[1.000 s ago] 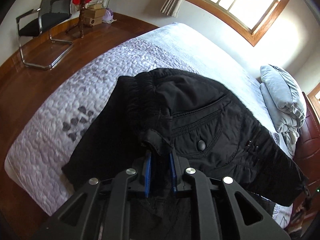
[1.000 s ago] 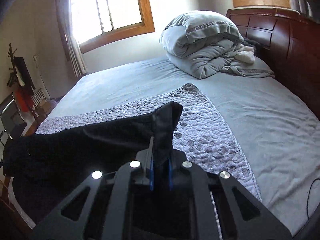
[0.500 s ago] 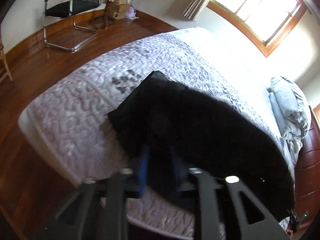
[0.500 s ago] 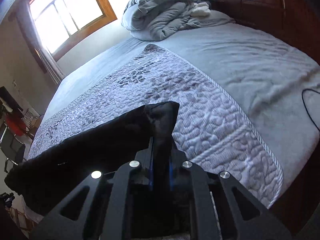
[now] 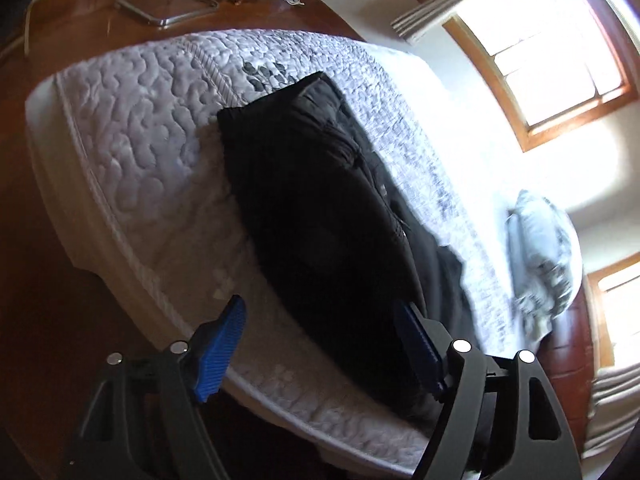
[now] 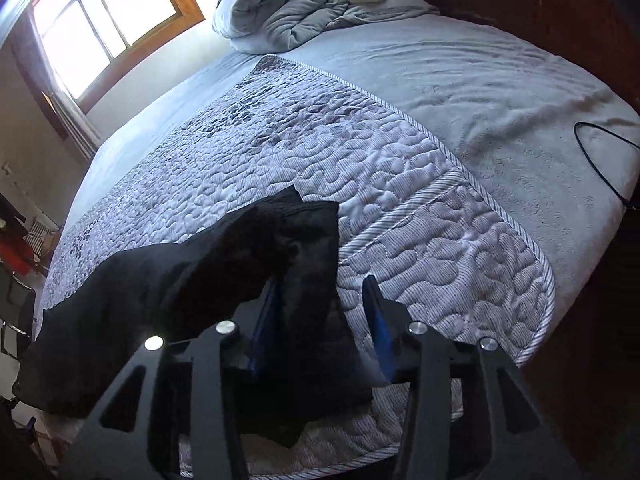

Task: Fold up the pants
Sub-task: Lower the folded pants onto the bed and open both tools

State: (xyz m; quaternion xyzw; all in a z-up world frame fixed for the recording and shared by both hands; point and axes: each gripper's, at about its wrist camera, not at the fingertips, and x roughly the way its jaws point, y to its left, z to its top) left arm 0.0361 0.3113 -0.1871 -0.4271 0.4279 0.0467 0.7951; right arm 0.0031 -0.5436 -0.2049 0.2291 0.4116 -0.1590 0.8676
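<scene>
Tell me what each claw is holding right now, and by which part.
Nothing. Both claws have just been opening: the left claw stands wide, the right claw has let go, and the black fabric pants lie on the quilted grey bedspread.

One pants (image 5: 320,208), one quilt (image 6: 420,184) — two windows (image 5: 560,60).

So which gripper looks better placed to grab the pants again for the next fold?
Probably the right gripper: the black pants lie between its just-opened jaws. The left gripper, also just opened, stands wider, its left pad clear of the cloth.
</scene>
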